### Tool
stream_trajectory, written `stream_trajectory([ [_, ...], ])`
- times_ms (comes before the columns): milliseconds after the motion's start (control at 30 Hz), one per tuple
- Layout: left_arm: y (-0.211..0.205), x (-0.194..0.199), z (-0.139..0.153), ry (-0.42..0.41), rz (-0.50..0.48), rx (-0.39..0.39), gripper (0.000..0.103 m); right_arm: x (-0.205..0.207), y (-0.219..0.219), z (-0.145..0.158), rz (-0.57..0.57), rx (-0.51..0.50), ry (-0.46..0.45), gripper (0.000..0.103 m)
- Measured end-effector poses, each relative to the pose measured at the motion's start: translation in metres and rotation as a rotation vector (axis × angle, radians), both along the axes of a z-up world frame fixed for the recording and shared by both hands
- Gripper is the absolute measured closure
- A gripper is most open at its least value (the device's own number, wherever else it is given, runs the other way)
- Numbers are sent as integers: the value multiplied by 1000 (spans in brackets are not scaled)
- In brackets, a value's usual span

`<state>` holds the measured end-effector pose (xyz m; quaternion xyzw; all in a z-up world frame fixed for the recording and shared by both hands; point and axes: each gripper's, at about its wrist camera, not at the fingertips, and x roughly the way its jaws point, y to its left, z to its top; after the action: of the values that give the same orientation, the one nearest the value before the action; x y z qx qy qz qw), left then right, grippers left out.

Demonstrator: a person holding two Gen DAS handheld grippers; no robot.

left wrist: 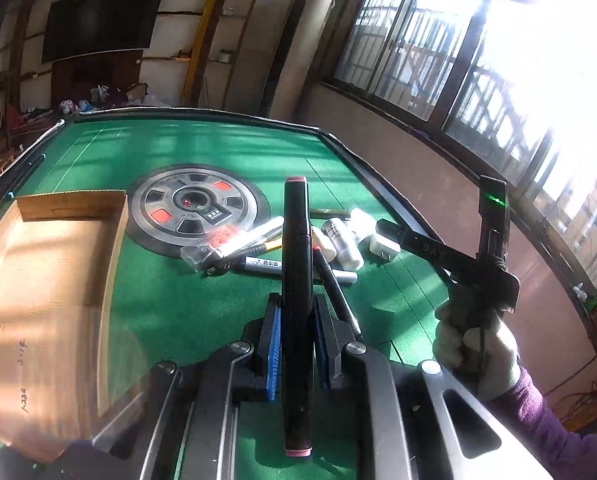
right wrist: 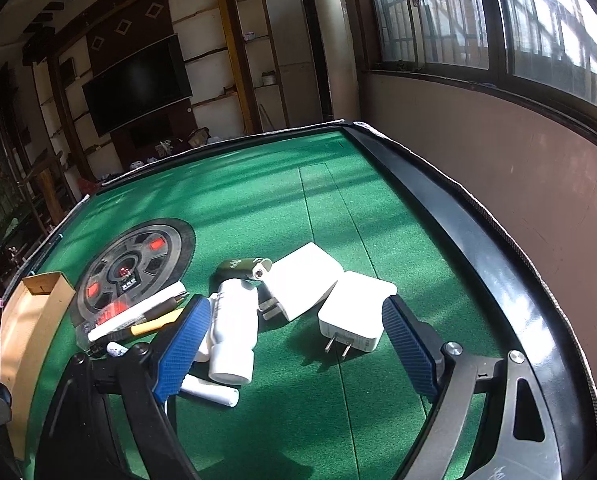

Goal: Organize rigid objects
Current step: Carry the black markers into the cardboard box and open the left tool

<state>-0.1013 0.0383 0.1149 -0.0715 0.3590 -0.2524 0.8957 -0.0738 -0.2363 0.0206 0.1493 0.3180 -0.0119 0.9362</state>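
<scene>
Blue pads of the left tool (left wrist: 294, 344) are clamped on a black marker (left wrist: 297, 280) with pink end caps, gripped near its middle so it sits balanced along the tool's axis and clear of the green bench (left wrist: 202, 304). To its left lies an open cardboard box (left wrist: 50, 280), which looks like the place the marker is meant to go; nothing can be seen inside it. The right tool (right wrist: 294, 344) hangs low over the bench with its pads wide apart and nothing between them, straddling a white plug adapter (right wrist: 356, 312) that lies prongs toward the camera, probably lined up as the next pick. Just left of it sit a white bottle (right wrist: 234, 332) and a second adapter (right wrist: 302, 280), with a dark green cylinder (right wrist: 242, 268) behind. Loose pens (right wrist: 146, 312) are heaped beside the round centre panel (right wrist: 138, 268).
</scene>
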Motion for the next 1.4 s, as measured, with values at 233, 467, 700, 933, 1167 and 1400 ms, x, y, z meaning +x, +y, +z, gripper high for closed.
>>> stream_trajectory([
  [233,57,-22,1,-38,44,-51,89,-21,67,-1,242,-53,190,33],
  [467,106,-27,-11,-2,140,-94,89,18,104,-42,225,-150,366,89],
  [700,143,-4,-13,46,187,-76,89,5,99,-21,275,88,335,89],
  [933,159,70,-30,147,195,-40,89,26,160,22,479,359,334,89],
  [1167,169,156,-71,292,245,-37,89,92,263,14,504,360,415,89],
  [1400,161,182,-100,342,237,-23,90,130,307,-19,448,255,480,89],
])
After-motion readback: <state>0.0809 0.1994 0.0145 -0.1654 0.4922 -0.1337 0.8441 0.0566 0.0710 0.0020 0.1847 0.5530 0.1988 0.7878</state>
